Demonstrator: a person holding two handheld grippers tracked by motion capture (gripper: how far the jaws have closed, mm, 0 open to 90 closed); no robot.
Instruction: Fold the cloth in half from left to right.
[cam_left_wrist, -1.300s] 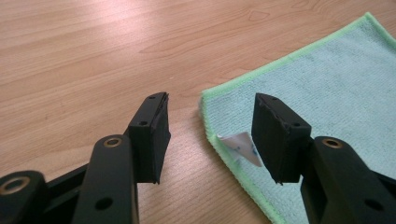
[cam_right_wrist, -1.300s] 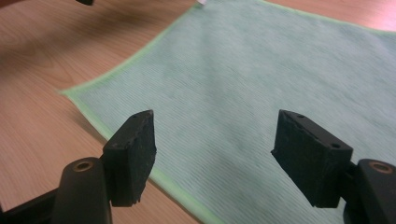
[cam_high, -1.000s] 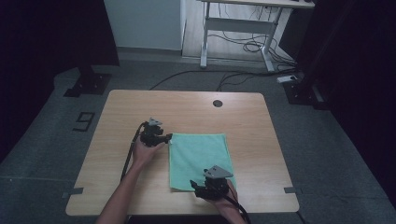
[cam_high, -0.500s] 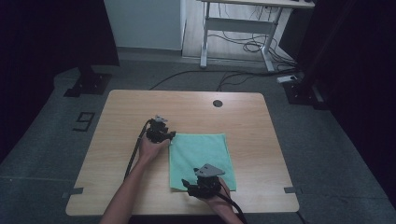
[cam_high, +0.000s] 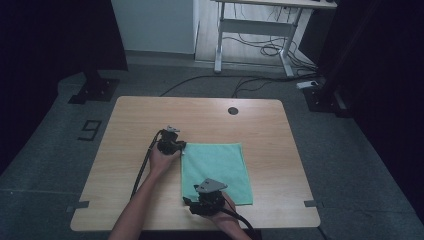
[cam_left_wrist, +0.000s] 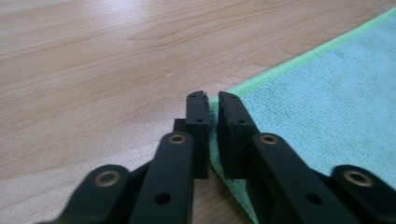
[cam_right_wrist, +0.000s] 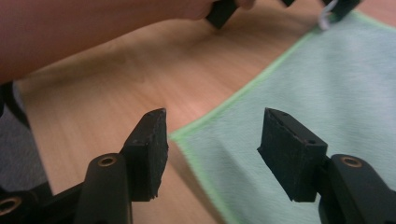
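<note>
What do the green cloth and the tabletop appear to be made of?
Cloth: likely microfibre terry, matt; the left gripper view shows a fuzzy, looped nap and a brighter green stitched hem. Table: wood-look top, probably laminate over board, with a light oak grain print and a soft sheen from overhead light.

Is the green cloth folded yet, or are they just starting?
Just starting. The cloth lies flat, no fold yet. The left gripper has just closed on its far-left corner. The right gripper, jaws closing, straddles the near-left corner without pinching. Lifting and folding remain.
</note>
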